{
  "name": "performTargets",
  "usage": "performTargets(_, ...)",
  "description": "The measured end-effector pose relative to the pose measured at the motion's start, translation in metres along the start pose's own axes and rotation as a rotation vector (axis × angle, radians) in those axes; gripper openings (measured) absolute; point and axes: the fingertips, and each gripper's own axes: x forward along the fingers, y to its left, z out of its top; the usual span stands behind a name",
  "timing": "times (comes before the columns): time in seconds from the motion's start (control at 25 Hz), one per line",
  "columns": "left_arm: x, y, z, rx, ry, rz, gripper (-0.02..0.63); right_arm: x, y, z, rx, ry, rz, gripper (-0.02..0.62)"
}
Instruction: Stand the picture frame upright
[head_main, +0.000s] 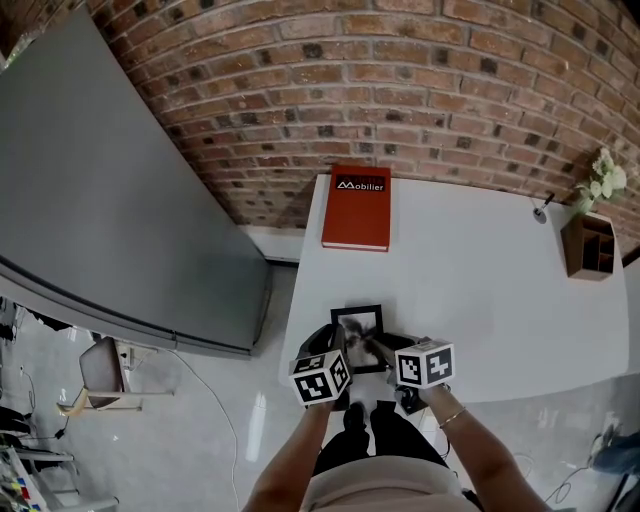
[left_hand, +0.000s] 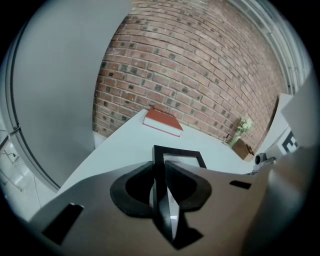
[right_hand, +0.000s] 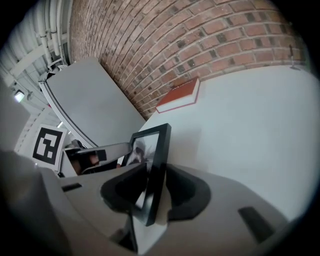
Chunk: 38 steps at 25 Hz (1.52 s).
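A small black picture frame (head_main: 358, 335) with a photo in it is at the front edge of the white table (head_main: 470, 270), tilted up between both grippers. My left gripper (head_main: 345, 346) is shut on the frame's left side; in the left gripper view the black edge (left_hand: 176, 152) runs straight out from between the jaws (left_hand: 161, 170). My right gripper (head_main: 378, 348) is at the frame's right side. In the right gripper view the frame (right_hand: 159, 150) stands between the jaws (right_hand: 155, 172), which are spread wide and do not press on it.
A red book (head_main: 356, 207) lies at the table's far left, by the brick wall. A wooden box with flowers (head_main: 588, 245) and a small dark object (head_main: 541, 211) are at the far right. A grey panel (head_main: 100, 200) stands left of the table.
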Motion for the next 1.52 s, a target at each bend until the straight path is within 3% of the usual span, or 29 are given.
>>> performTargets(0.28,-0.003,-0.001,0.007,0.011,-0.006,-0.029,0.063,-0.006,0.006,0.006,-0.008,-0.042,-0.009,0.106)
performTargets(0.72,-0.02,-0.031,0.04,0.138,-0.075,-0.124,0.063,-0.035,0.016,0.024,-0.045,-0.19,-0.074,0.106)
performTargets(1.52,-0.04,-0.157,0.024,0.293,-0.063,-0.441,0.063,-0.16,-0.011,0.007,0.067,-0.474,-0.341,0.106)
